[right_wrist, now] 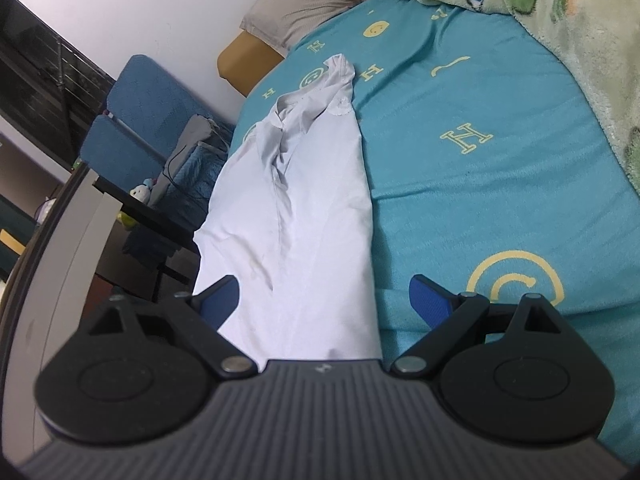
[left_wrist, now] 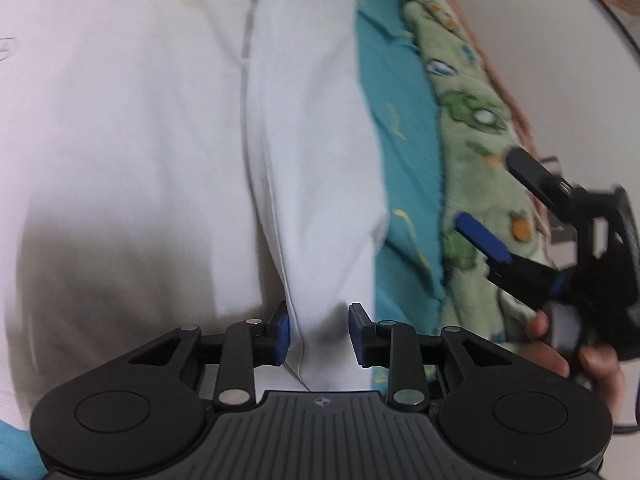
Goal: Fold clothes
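We note the white cotton garment (right_wrist: 304, 200) lying lengthwise near the left edge of the teal printed bedsheet (right_wrist: 480, 184); left gripper (left_wrist: 320, 338) partly open, a fabric fold between its pads, unpinched; right gripper (right_wrist: 324, 300) spread wide, straddling the garment's near end, holding nothing; green fleece blanket (right_wrist: 580, 60) at the far right edge.

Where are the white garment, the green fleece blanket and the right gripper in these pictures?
white garment (right_wrist: 304, 208): right wrist view, middle of the cloth lying on the bed.
green fleece blanket (left_wrist: 476, 128): left wrist view, its patterned surface.
right gripper (right_wrist: 324, 300): right wrist view, midway between its open fingertips, over the garment's near end.
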Tool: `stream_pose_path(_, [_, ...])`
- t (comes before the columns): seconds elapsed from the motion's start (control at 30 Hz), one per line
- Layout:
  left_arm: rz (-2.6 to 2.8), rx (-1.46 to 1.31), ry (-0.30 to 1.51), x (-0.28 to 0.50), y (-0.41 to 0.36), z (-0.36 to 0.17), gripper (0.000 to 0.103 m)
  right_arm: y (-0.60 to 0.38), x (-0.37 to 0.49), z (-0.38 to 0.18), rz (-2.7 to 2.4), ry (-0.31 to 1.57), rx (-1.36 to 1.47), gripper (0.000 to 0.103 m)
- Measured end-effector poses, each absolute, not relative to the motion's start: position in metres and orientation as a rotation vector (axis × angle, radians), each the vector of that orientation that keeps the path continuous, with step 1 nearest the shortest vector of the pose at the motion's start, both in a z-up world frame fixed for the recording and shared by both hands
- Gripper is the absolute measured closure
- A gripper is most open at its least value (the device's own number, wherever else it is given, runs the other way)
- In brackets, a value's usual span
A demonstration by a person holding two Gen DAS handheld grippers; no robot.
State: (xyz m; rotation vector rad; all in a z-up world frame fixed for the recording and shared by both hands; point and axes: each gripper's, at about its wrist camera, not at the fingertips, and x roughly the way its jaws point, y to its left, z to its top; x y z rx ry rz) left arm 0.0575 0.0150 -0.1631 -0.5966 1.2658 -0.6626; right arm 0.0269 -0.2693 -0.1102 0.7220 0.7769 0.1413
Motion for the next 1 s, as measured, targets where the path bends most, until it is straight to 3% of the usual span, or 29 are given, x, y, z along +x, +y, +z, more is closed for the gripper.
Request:
stream_pose_path(0.27, [-0.778, -0.626, 1.238, 0.048, -0.013, -0.164, 0.072, -0.283, 0.021, -0.098, 0.125, 0.705, 0.765, 0.01])
stream_pose_path(0.57, [-0.972, -0.605, 1.199, 0.032, -0.035, -0.15, 0.062, -0.298, 0.012, -0.091, 0.117, 0.667, 0.813, 0.01])
stream_pose_path(0.83, [-0.802, -0.553, 1.247, 0.048, -0.041, -0.173, 0.058, -0.304, 0.012, -0.09, 0.111, 0.653, 0.831, 0.01])
stream_pose_path(0.93, [-0.764, -0.558, 1.275, 0.054, -0.038, -0.18, 0.064, -0.303, 0.015, -0.094, 0.109, 0.668, 0.828, 0.01])
stream_pose_path(1.0, [-0.766, -0.522, 1.274, 0.053, -0.037, -0.178, 0.094, -0.301, 0.017, -0.095, 0.108, 0.677, 0.818, 0.01])
